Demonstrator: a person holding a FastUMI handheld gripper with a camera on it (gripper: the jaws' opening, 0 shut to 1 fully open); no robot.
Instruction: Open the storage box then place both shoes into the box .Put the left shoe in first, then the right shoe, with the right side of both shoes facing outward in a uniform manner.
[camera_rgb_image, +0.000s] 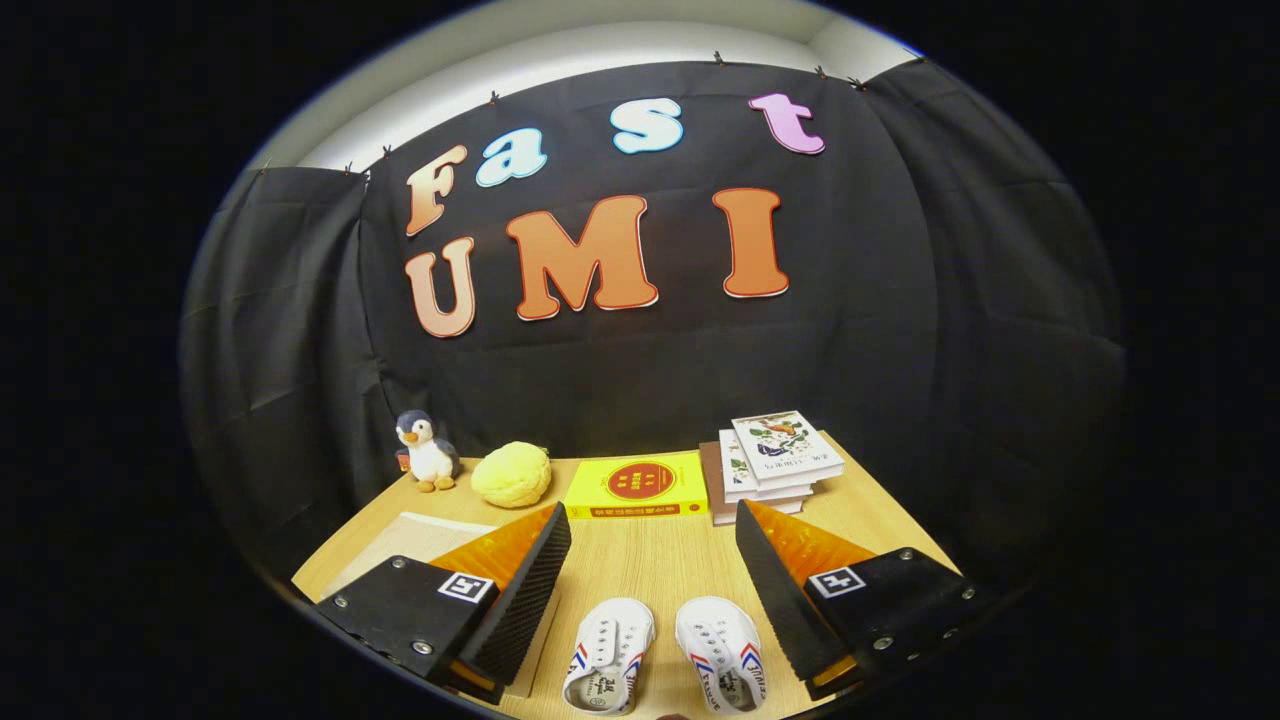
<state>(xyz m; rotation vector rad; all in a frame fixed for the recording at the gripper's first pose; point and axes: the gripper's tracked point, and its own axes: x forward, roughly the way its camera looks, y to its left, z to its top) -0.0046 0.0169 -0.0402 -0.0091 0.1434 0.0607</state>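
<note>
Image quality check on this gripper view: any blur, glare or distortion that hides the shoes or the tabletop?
Gripper view: strong fisheye bending curves the table edges; focus is sharp on the two white shoes lying between the open hand-held gripper's fingers; lighting is even, with soft shadows and a mild sheen on the yellow book; the booth surround is dark.

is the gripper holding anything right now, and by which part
Nothing is held. The gripper has its jaws wide open, and the two white shoes lie on the table between them, untouched.
</note>
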